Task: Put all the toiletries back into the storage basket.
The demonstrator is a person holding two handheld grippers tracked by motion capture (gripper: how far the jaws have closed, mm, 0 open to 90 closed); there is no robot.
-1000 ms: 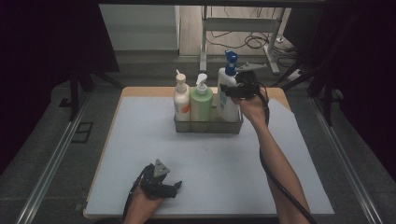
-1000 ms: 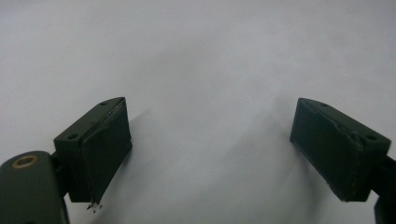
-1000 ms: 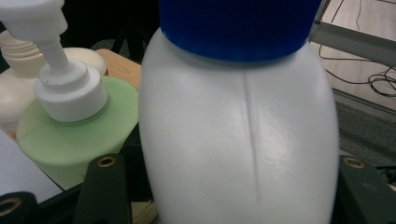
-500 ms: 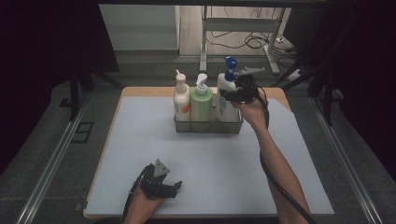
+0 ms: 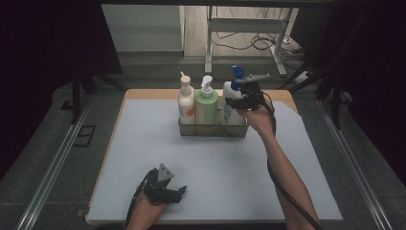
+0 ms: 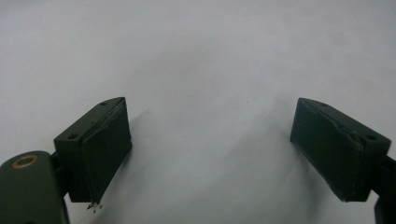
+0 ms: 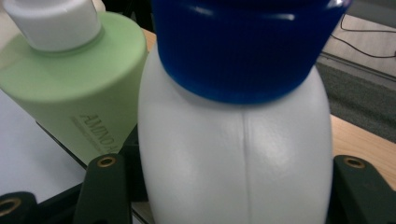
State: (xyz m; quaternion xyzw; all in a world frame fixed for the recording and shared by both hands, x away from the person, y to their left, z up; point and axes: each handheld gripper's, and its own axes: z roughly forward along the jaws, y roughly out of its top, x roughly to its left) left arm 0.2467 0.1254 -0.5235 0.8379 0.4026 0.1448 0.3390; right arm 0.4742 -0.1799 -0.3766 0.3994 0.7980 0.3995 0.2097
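right gripper (image 5: 241, 97) has the white bottle with the blue cap (image 5: 231, 103) between its fingers (image 7: 106, 189), roughly half open, pads flush on both flanks of the body below the cap, so it's gripped. bottle stands upright, long axis vertical, at the right end of the wire basket (image 5: 213, 130) at the far side of the table (image 5: 143, 139), touching the green bottle (image 5: 206, 106); cream bottle (image 5: 186, 101) is at the left end. way out looks straight up. left gripper (image 5: 165, 188) is well apart at the near edge, fingers (image 6: 100, 149) wide open, empty over bare table. versus a second ago: bottle, basket and both hands unchanged.
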